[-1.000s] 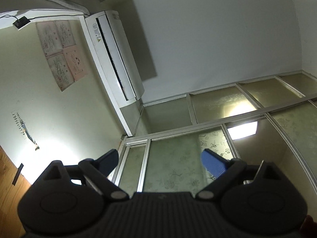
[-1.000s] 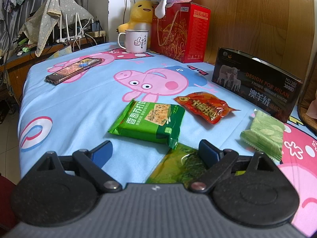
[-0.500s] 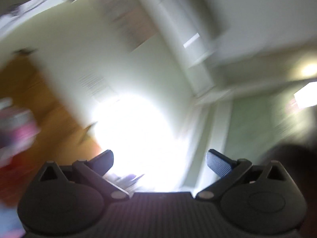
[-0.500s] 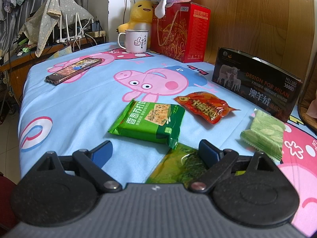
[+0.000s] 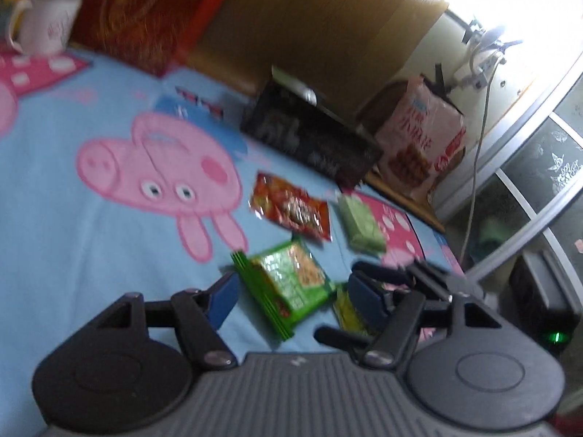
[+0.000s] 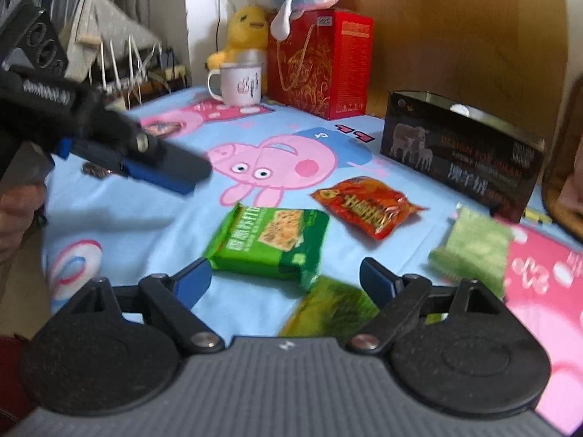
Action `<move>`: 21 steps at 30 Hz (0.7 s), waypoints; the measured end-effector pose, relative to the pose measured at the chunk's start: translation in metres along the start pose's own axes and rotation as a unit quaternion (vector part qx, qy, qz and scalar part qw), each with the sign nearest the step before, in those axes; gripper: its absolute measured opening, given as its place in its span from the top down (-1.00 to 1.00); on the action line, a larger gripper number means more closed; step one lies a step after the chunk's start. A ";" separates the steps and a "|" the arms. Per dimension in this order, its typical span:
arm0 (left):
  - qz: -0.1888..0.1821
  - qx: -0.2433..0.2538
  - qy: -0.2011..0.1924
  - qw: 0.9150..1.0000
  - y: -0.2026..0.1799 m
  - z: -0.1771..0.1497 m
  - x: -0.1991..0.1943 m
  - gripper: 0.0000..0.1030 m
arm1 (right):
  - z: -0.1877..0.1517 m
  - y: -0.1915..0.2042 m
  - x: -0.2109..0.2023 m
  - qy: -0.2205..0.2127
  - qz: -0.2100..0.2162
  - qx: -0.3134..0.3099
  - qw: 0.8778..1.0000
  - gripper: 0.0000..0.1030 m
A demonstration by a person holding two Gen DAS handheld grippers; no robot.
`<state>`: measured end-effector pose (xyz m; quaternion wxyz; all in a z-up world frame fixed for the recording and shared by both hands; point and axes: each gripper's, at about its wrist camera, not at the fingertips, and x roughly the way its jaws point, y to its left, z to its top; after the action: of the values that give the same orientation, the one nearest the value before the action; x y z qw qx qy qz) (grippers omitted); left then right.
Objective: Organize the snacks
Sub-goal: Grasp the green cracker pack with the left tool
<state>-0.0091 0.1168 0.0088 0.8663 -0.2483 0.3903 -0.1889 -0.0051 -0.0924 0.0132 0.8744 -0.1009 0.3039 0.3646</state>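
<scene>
Several snack packets lie on the blue cartoon-pig sheet (image 6: pixel 153 218). A green cracker pack (image 6: pixel 269 244) sits just past my right gripper (image 6: pixel 284 273), whose jaws are closing a little and press on nothing. A yellow-green packet (image 6: pixel 328 309) lies low between its fingers. Further right are a red packet (image 6: pixel 364 205) and a pale green packet (image 6: pixel 473 247). My left gripper (image 6: pixel 175 173) hovers over the sheet at the left, jaws closing, nothing between them. Its blurred view shows the cracker pack (image 5: pixel 288 284), red packet (image 5: pixel 291 211), pale green packet (image 5: pixel 360 225) and left gripper (image 5: pixel 293 291).
A black open-topped box (image 6: pixel 459 153) stands at the back right against the wooden headboard. A white mug (image 6: pixel 240 83), a red gift box (image 6: pixel 320 62) and plush toys stand at the back. A pink bag (image 5: pixel 422 142) lies beyond the black box. A hand (image 6: pixel 18 211) is at the left edge.
The left gripper swung down from facing the ceiling to facing the bed and now shows at the left of the right wrist view, jaws narrower. The right gripper stayed put, jaws slightly narrower.
</scene>
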 end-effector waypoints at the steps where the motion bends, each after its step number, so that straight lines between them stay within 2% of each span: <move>1: -0.001 0.000 0.008 1.000 0.002 0.003 0.002 -0.31 | 0.004 -0.002 0.004 0.012 0.002 -0.007 1.000 -0.68; 3: -0.004 -0.006 0.025 1.000 0.009 0.006 0.007 -0.30 | 0.009 -0.007 0.013 0.033 0.015 -0.008 0.999 -0.62; 5: -0.020 -0.007 0.018 1.000 0.013 0.006 0.009 -0.31 | 0.010 -0.008 0.025 0.051 0.026 -0.011 0.998 -0.55; 6: -0.022 -0.006 0.018 1.000 0.012 0.007 0.011 -0.24 | 0.008 -0.005 0.028 0.044 0.021 -0.024 0.998 -0.52; 7: -0.023 -0.008 0.020 1.000 0.012 0.006 0.014 -0.05 | 0.008 -0.003 0.029 0.038 0.027 -0.026 0.999 -0.40; 9: -0.022 -0.010 0.027 0.999 0.012 0.007 0.019 0.06 | 0.011 0.001 0.030 0.032 0.028 -0.027 0.999 -0.12; 11: -0.016 -0.007 0.027 0.999 0.009 0.010 0.020 0.06 | 0.014 0.004 0.029 0.028 0.023 -0.026 0.999 -0.10; 14: -0.026 -0.001 0.018 0.999 0.005 0.013 0.018 0.06 | 0.014 0.001 0.028 0.021 0.018 -0.016 0.999 -0.08; 21: -0.043 0.049 -0.012 0.998 -0.028 0.057 0.020 0.07 | 0.031 -0.015 0.006 -0.054 -0.021 0.007 0.998 -0.08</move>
<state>0.0434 0.0993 0.0458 0.8731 -0.2240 0.3592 -0.2419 0.0231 -0.0872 0.0331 0.8976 -0.0810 0.2569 0.3491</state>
